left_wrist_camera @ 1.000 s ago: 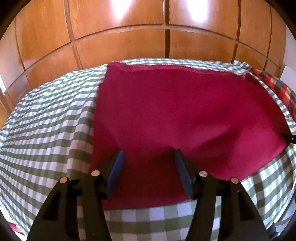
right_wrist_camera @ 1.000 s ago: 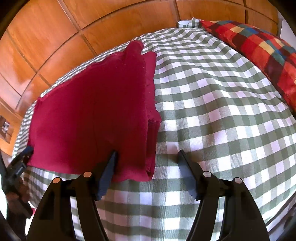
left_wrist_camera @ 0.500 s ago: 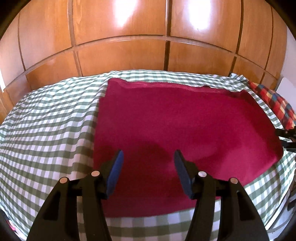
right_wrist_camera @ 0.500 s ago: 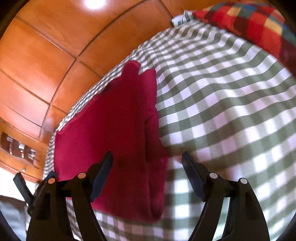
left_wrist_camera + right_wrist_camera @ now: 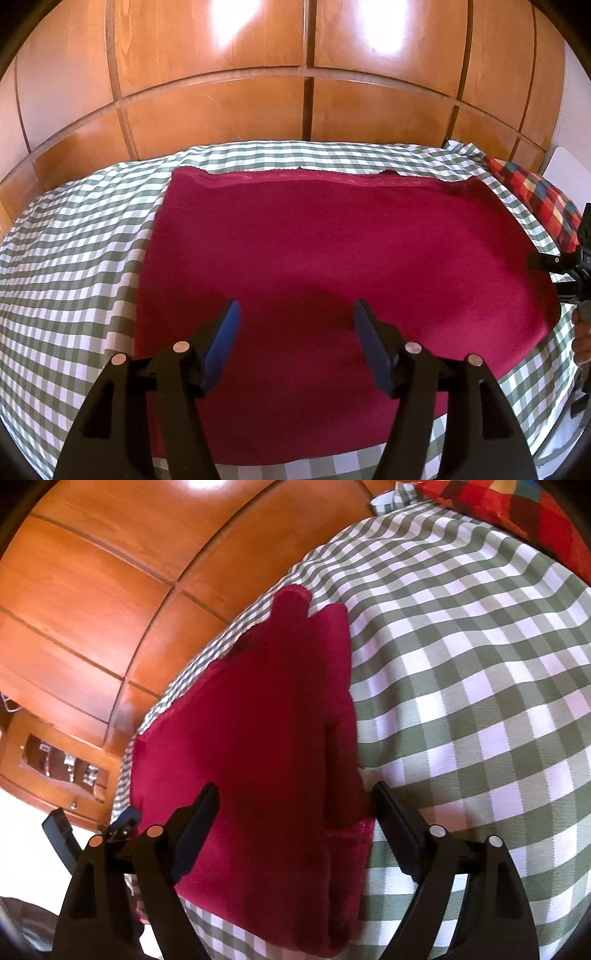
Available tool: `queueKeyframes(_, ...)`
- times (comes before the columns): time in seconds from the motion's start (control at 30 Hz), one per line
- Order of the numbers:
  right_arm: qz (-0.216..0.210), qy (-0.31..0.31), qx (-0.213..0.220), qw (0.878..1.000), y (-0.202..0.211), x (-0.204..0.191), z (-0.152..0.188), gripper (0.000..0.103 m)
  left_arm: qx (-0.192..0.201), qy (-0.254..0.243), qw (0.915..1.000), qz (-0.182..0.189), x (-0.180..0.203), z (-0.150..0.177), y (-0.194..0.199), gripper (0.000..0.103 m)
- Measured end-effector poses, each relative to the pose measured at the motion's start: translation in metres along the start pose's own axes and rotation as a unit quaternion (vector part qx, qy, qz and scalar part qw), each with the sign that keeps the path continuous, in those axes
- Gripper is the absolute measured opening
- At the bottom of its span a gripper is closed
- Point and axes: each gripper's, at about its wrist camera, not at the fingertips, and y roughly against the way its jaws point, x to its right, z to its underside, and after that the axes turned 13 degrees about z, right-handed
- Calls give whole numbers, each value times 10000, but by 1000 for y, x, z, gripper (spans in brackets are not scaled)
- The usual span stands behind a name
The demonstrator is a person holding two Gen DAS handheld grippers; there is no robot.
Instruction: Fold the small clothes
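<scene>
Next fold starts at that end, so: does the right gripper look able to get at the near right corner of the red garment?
Probably yes: the right gripper is open, the red garment corner lies between its fingers, nothing covering it.

The right tool (image 5: pixel 293 810) is hanging over a dark red folded garment (image 5: pixel 258 746) lying on a bed covered in a green-and-white checked sheet (image 5: pixel 461 686). Its jaws have just been opening and are standing wide, the garment's near right edge lying between them without being pinched. A red plaid pillow (image 5: pixel 517 513) is lying at one o'clock. Wooden wardrobe panels (image 5: pixel 110 572) are filling ten o'clock. The left tool (image 5: pixel 125 821) is showing at eight o'clock.
</scene>
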Motion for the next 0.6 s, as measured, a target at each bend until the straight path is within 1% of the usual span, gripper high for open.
queueKeyframes(0.1,19,102,-43,9999,-3,-5,0,80,-4,0,10000,-1,1,0,-1,64)
queueKeyframes(0.17,16,104,-84,9999,-4,-8,0,76,-8,10,10000,-1,1,0,-2,64)
queueKeyframes(0.23,75,131,-113,9998,-5,-9,0,61,-9,29,10000,4,1,0,-2,64)
queueKeyframes(0.3,58,174,-154,9997,-6,-12,1,50,-14,49,10000,4,0,1,-2,64)
queueKeyframes(0.4,63,209,-155,9996,-8,-19,3,45,-12,84,10000,3,0,2,-1,64)
queueKeyframes(0.47,65,167,-151,9997,-8,-21,4,45,-15,106,9999,8,-1,3,-1,64)
queueKeyframes(0.6,106,169,-128,9997,-6,-26,4,36,-26,182,9998,39,-3,5,0,64)
